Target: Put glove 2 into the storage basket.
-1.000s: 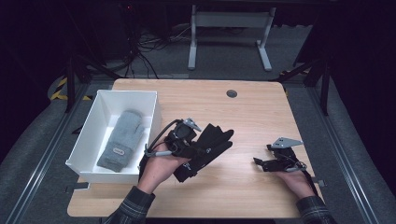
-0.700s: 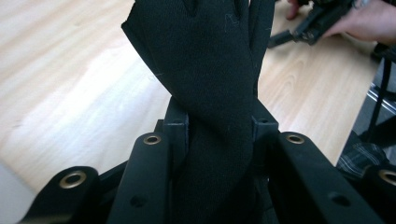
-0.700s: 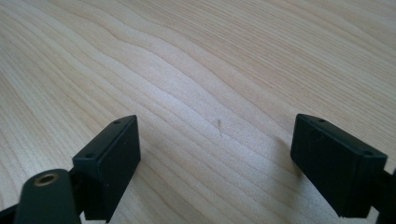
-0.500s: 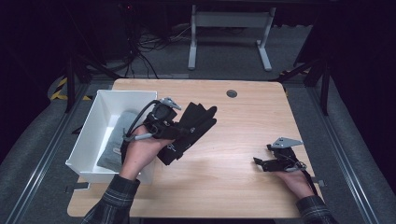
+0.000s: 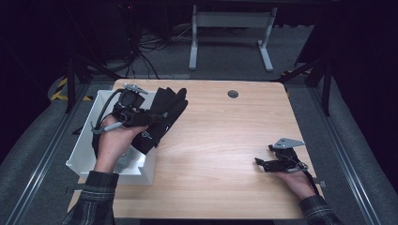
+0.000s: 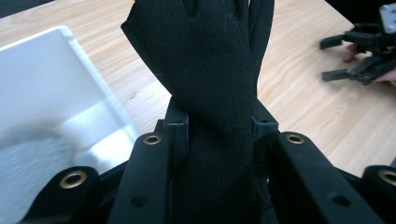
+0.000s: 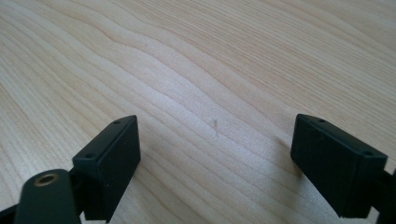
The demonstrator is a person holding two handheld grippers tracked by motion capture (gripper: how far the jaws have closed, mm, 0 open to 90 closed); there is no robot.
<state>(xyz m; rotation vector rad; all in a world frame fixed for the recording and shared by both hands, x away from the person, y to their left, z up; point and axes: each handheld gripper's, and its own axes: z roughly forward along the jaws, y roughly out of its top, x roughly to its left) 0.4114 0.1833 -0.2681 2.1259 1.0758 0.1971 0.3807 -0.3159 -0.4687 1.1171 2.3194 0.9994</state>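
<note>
While your left gripper [image 6: 217, 135] clamps its two black jaws on the black glove [image 6: 210, 79], the glove rises out of them through the middle of the left gripper view, its fingers running off the top edge. In the high view that gripper [image 5: 152, 117] sits in the left half of the frame, and the glove [image 5: 162, 117] hangs from it over the near-right rim of the white bin [image 5: 89, 140], stretching toward the upper right above the wooden table [image 5: 225, 140]. A grey cloth item [image 6: 32, 172] lies inside the bin at the lower left of the left gripper view.

Your right gripper [image 7: 215, 154] has its jaws spread wide with nothing between them, only bare wood grain beneath. In the high view it [image 5: 260, 164] rests low at the lower right of the frame, well apart from the glove and the bin, its jaws pointing toward the frame's left.
</note>
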